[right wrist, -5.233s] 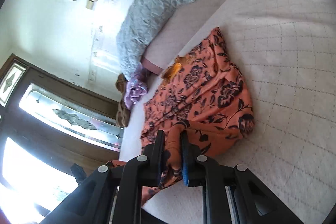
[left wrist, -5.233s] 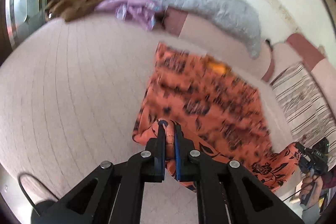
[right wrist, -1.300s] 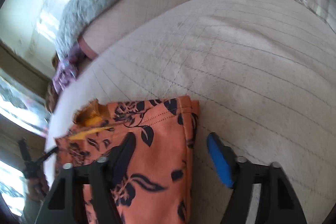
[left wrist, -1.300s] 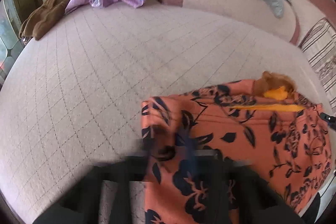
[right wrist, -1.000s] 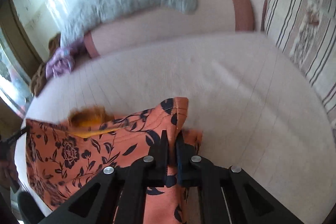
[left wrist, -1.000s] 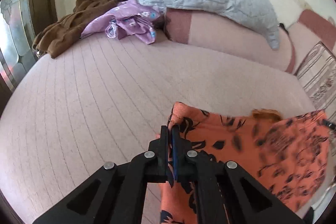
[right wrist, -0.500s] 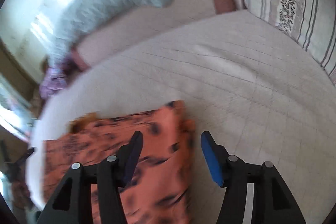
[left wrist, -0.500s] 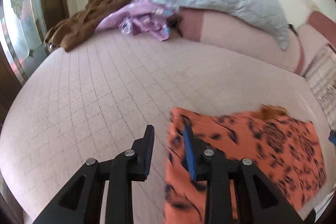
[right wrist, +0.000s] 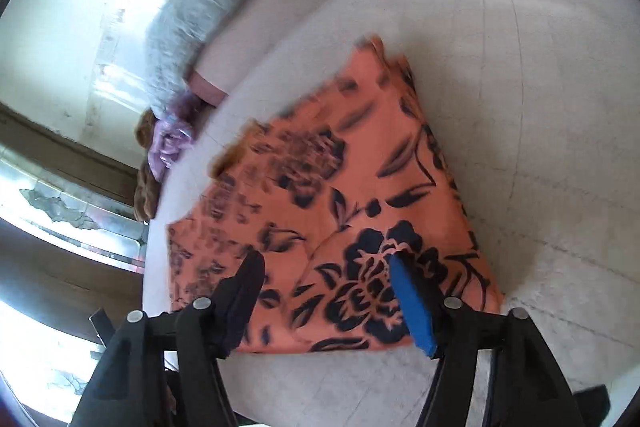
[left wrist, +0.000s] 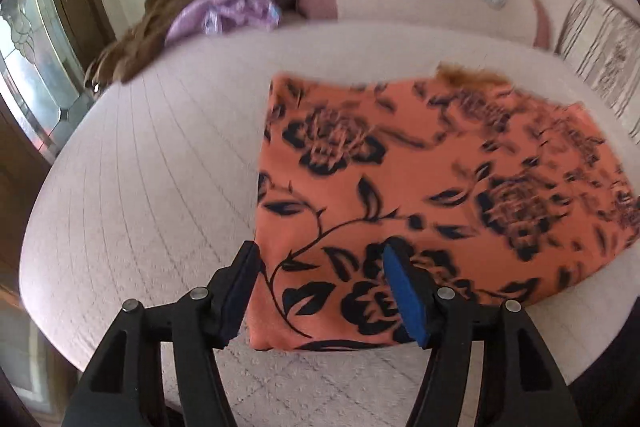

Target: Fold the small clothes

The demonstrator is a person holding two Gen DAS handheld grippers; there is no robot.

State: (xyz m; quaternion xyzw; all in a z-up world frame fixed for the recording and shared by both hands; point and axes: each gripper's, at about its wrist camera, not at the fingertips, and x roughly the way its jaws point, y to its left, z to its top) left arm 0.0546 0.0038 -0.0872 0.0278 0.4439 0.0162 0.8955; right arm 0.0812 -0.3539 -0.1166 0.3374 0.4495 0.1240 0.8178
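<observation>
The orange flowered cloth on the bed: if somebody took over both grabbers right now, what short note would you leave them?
Left gripper: open, holding nothing, over the near left edge of the orange floral garment.
Right gripper: open, empty, over its near right part.
The garment lies flat on the quilted bed as a folded rectangle.
Done: that fold, judging by its shape.
Left: probably another fold. A purple garment and a brown one wait by the pillows.

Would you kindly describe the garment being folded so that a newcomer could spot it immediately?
Start at the pale quilted bed. The garment lies flat on it, nearest both open grippers, away from the clothes heaped at the bed's far corner. It alone is orange with dark navy flowers; the heaped purple garment and brown garment are crumpled.
</observation>
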